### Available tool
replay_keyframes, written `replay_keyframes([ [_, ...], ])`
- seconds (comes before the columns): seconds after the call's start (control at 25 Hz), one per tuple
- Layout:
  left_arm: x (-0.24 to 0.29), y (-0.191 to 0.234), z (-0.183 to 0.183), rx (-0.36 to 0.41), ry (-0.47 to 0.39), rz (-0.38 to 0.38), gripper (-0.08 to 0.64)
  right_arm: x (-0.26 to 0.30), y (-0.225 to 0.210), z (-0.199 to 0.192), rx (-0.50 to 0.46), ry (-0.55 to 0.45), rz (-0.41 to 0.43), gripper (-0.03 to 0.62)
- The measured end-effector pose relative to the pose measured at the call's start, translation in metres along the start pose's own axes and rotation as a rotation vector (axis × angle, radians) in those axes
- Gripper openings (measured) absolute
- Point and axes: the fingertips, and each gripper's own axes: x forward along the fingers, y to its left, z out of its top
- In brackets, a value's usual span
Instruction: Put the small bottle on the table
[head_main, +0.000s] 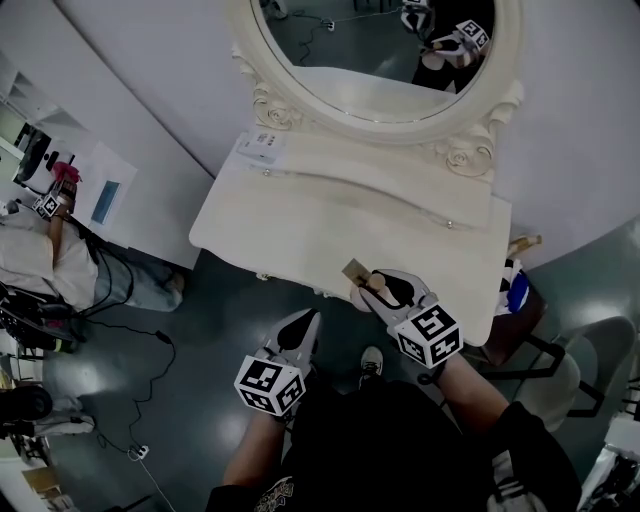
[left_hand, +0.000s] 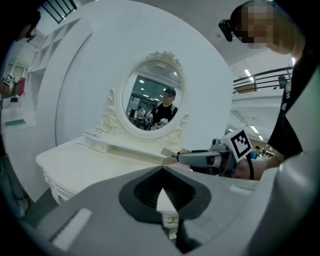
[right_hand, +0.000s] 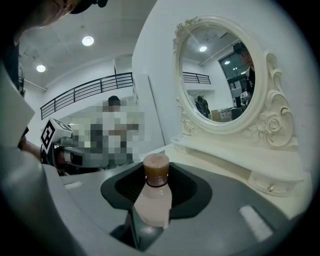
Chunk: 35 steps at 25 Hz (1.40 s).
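Observation:
The small bottle (right_hand: 154, 197), pale pink with a brown cap, stands upright between the jaws of my right gripper (right_hand: 156, 180), which is shut on it. In the head view the right gripper (head_main: 378, 287) holds the bottle (head_main: 375, 284) over the front right part of the white dressing table (head_main: 300, 215). My left gripper (head_main: 304, 324) hangs lower, off the table's front edge and above the floor, jaws together and nothing in them. From the left gripper view the left gripper (left_hand: 162, 172) faces the table, with the right gripper (left_hand: 210, 159) to its right.
An oval mirror (head_main: 380, 50) in a carved frame rises at the table's back, above a low raised shelf (head_main: 350, 180). A small tan tag (head_main: 354, 270) lies by the bottle. A white card (head_main: 262, 147) lies at the back left. A chair (head_main: 560, 375) stands right; a seated person (head_main: 50, 255) is far left.

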Motion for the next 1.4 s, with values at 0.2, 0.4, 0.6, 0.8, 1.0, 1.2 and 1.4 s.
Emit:
replay_keyframes([
  [0.2,0.013,0.002,0.005,0.022,0.014,-0.051,0.000,-0.001,-0.010,-0.001,0.015,-0.001,-0.048,0.167],
  [0.4,0.026,0.010,0.012,0.045,0.029,-0.132,0.000,0.002,-0.018,0.001,0.031,-0.009,-0.122,0.167],
  [0.6,0.036,0.031,0.023,0.058,0.050,-0.201,0.000,0.013,-0.019,0.008,0.064,-0.025,-0.192,0.167],
  [0.8,0.040,0.051,0.033,0.072,0.074,-0.259,0.000,0.028,-0.016,0.014,0.095,-0.036,-0.252,0.167],
  [1.0,0.040,0.064,0.040,0.090,0.087,-0.301,0.000,0.040,-0.013,0.020,0.120,-0.052,-0.294,0.167],
  [1.2,0.042,0.078,0.048,0.105,0.096,-0.340,0.000,0.050,-0.012,0.028,0.132,-0.063,-0.340,0.167],
  [1.4,0.046,0.091,0.050,0.106,0.105,-0.384,0.000,0.058,-0.013,0.033,0.145,-0.069,-0.389,0.167],
])
